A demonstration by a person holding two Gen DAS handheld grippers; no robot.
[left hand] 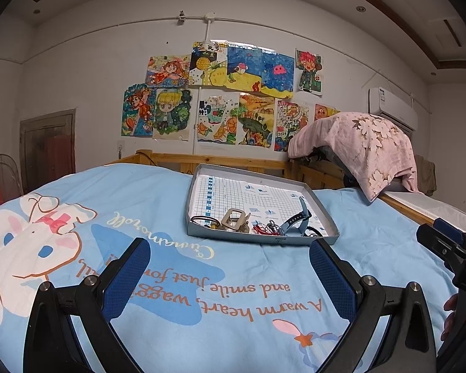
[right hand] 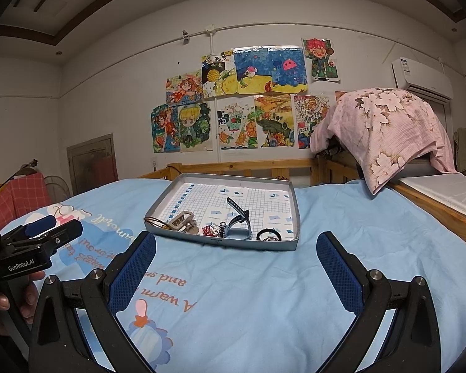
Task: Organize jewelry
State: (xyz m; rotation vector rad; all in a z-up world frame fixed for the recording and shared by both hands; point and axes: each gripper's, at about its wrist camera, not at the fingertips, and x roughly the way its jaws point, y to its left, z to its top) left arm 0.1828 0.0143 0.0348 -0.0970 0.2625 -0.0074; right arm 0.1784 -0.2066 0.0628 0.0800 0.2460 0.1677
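- Both of my grippers hang low over the blue bedspread (right hand: 341,217) with nothing in them: my left gripper (left hand: 230,267) has its jaws spread wide at the bottom of its own view, and my right gripper (right hand: 236,261) is spread just as wide in its view.
- All the jewelry I can see lies already in the grey tray (right hand: 292,205) at the centre of both views, bunched along its near edge; I see no loose piece on the bedspread.
- From left to right in the right wrist view, the tray holds a thin cord, a beige hair claw (right hand: 183,222), a red tangle (right hand: 208,230), a blue-grey watch strap (right hand: 240,217) standing on edge, and a black ring-shaped band (right hand: 267,234).
- Such a scene fits either pieces gathered in and awaiting spreading over the tray's grid, or the gathering as good as over; I cannot tell which.
- Any reach into that cluster calls for a narrow, careful pinch, since the pieces touch and could drag one another.
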